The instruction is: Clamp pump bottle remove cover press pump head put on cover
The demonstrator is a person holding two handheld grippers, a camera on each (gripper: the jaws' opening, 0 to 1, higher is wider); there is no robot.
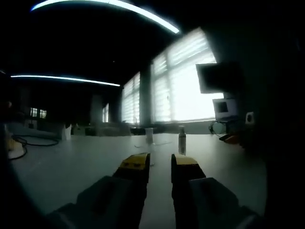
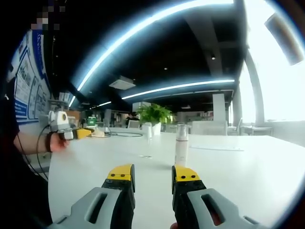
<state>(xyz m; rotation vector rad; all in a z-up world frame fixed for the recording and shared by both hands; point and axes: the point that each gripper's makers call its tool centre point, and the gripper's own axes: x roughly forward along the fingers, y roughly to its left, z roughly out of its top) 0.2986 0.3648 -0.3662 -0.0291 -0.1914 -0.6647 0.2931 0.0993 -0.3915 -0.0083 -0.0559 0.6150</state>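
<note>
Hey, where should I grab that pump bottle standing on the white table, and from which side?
Grip the pump bottle around its straight cylindrical body, below the clear cover. It stands upright on the table, so come in level from the right gripper, whose open jaws already face it.

- Table [image 2: 248,176]: showing a smooth white top with a soft sheen, catching window glare; looking duller and grey in the left gripper view [image 1: 71,171].
- Pump bottle [image 2: 181,145]: looking like smooth white plastic, with a clear glossy cover on top.
- Right gripper [image 2: 152,177]: wearing matt grey plastic bodies, black jaw faces and yellow plastic tips.
- Left gripper [image 1: 160,164]: showing the same matt plastic, yellow tips dimmed in shadow.
- Plant [image 2: 153,113]: showing leafy green foliage.
</note>
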